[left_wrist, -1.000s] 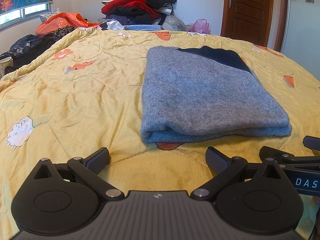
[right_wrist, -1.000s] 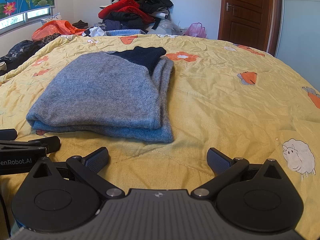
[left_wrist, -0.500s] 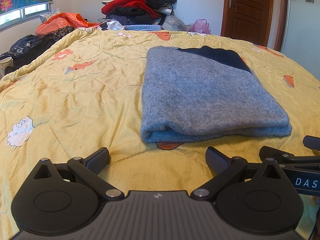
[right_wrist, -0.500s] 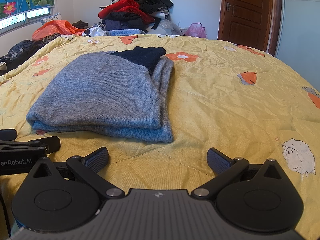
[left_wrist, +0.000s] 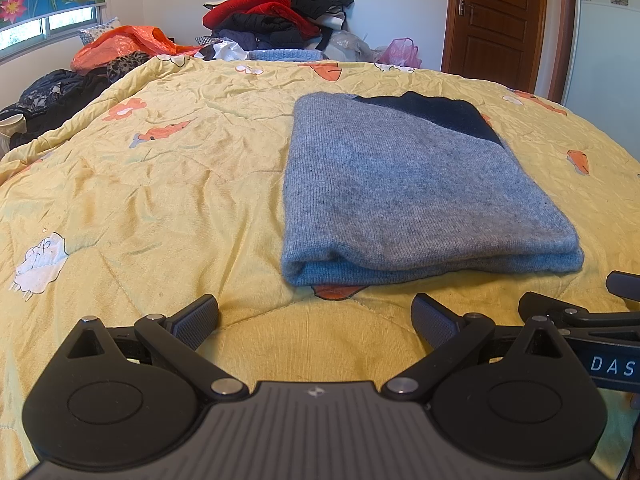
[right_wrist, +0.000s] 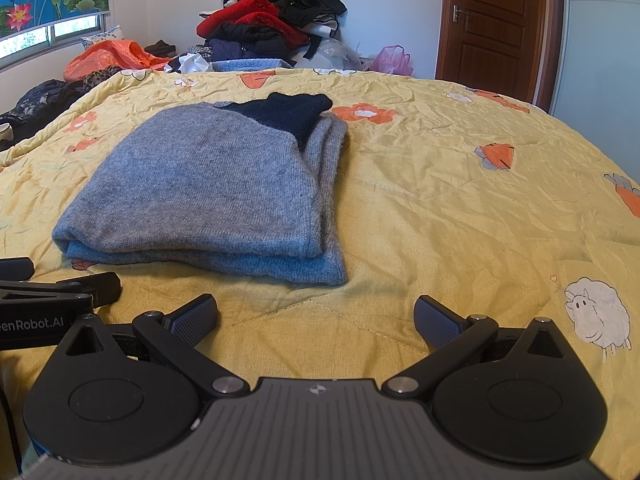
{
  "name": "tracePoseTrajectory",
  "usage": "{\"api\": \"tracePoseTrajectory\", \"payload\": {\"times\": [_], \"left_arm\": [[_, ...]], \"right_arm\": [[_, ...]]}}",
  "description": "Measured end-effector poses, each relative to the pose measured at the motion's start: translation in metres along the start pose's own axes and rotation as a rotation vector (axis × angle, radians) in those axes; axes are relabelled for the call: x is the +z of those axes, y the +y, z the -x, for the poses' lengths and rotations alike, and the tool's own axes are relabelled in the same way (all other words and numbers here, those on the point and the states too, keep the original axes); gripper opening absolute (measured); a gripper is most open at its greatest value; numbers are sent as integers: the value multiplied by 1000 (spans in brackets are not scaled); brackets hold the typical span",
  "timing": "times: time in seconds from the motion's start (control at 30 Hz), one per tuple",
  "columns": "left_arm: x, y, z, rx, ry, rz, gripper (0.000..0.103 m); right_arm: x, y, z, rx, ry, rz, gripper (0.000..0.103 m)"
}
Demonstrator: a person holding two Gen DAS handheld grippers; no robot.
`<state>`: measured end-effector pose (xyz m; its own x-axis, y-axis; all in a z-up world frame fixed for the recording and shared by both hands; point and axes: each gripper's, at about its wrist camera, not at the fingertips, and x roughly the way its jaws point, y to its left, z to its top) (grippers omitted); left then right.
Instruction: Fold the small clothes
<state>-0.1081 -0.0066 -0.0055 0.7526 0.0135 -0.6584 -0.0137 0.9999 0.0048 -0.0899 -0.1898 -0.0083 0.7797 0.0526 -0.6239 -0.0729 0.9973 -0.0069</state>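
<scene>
A grey knitted sweater (left_wrist: 416, 196) with a dark navy part at its far end lies folded into a flat rectangle on the yellow patterned bedspread (left_wrist: 160, 184), just ahead of both my grippers. My left gripper (left_wrist: 316, 318) and my right gripper (right_wrist: 316, 316) sit side by side, low over the bedspread, each spread wide and holding nothing, neither touching the sweater. A heap of clothes (right_wrist: 272, 28) rises beyond the bed's far edge, beside a brown wooden door (right_wrist: 496, 20).
</scene>
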Motion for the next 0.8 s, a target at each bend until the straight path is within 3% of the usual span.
{"api": "tracePoseTrajectory", "payload": {"times": [0.5,0.67,0.8], "left_arm": [[0,0,1,0,2,2,103],[-2,-2,7,59,-14,-5,103],[0,6,4,16,5,21,103]], "right_arm": [[0,0,0,0,0,0,103],[0,0,0,0,0,0,103],[0,0,0,0,0,0,103]]}}
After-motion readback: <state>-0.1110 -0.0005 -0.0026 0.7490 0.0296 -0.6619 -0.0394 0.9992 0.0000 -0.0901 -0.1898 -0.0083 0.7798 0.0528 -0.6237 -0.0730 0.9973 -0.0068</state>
